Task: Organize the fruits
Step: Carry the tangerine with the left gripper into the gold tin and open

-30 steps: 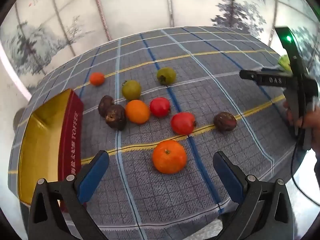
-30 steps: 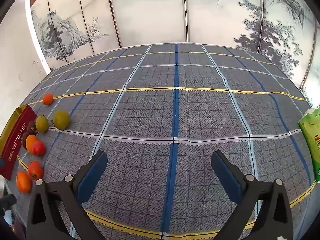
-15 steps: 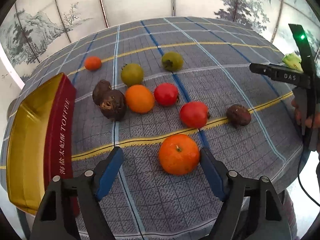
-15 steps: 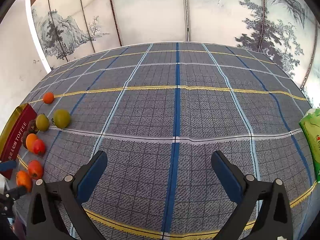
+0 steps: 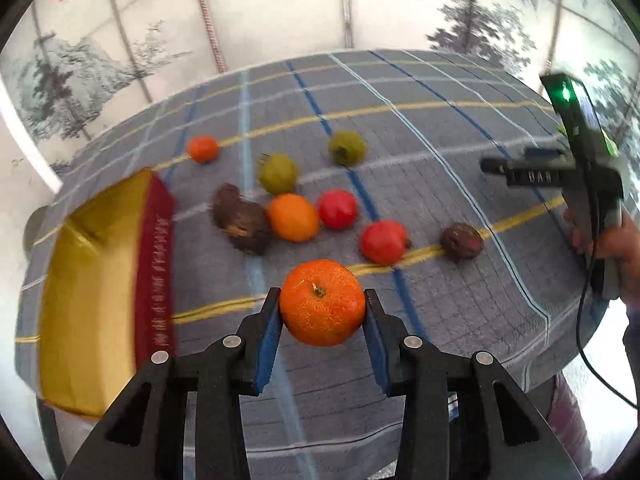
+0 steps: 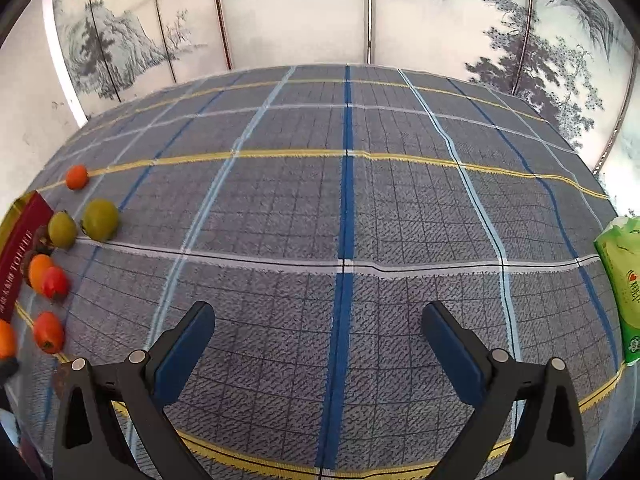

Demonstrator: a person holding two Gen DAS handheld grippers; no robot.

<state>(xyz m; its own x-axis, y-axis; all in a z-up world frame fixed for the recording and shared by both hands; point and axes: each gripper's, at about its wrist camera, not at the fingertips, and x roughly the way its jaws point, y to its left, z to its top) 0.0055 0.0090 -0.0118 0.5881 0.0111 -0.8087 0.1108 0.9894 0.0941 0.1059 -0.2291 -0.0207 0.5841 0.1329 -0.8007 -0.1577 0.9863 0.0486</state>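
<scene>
My left gripper [image 5: 322,296] has its jaws closing on a large orange tangerine [image 5: 322,302], and both blue pads touch its sides. Behind it, loose fruit lies on the plaid cloth: an orange [image 5: 293,217], two red fruits [image 5: 337,209] [image 5: 384,241], two green ones [image 5: 278,174] [image 5: 347,147], a small orange one [image 5: 203,149] and brown ones [image 5: 242,220] [image 5: 461,241]. A gold box with a red side [image 5: 100,280] stands open to the left. My right gripper [image 6: 318,312] hangs open over bare cloth with nothing between its fingers.
A person's hand [image 5: 624,248] holds the right gripper's handle at the right edge of the left wrist view. A green packet [image 6: 620,280] lies at the table's right edge. In the right wrist view the box [image 6: 20,256] sits at the far left. A painted screen stands behind the table.
The left gripper's jaws came in from wide open until both pads met the tangerine, which now sits higher between them. The right gripper stayed open and nearly still.
</scene>
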